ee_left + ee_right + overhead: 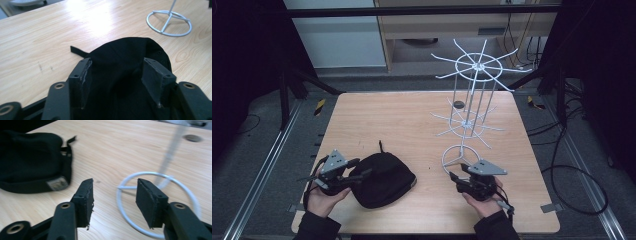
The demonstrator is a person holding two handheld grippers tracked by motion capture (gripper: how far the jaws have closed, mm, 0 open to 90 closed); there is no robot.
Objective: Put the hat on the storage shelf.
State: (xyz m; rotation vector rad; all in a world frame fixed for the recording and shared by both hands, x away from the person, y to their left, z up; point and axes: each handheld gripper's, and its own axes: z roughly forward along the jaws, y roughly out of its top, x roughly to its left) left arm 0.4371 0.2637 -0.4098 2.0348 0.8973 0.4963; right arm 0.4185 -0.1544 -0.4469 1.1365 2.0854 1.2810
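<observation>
The black cap [382, 180] lies near the worktop's [412, 125] front-left corner, soft and light, likely to sag; I'd pinch its stiffer rim band. My left claw [117, 75] is released, jaws astride the crown without pressing. My right claw [113, 200] is released and empty, over the white wire rack's [469, 100] ring base, which crowds the front-right.
</observation>
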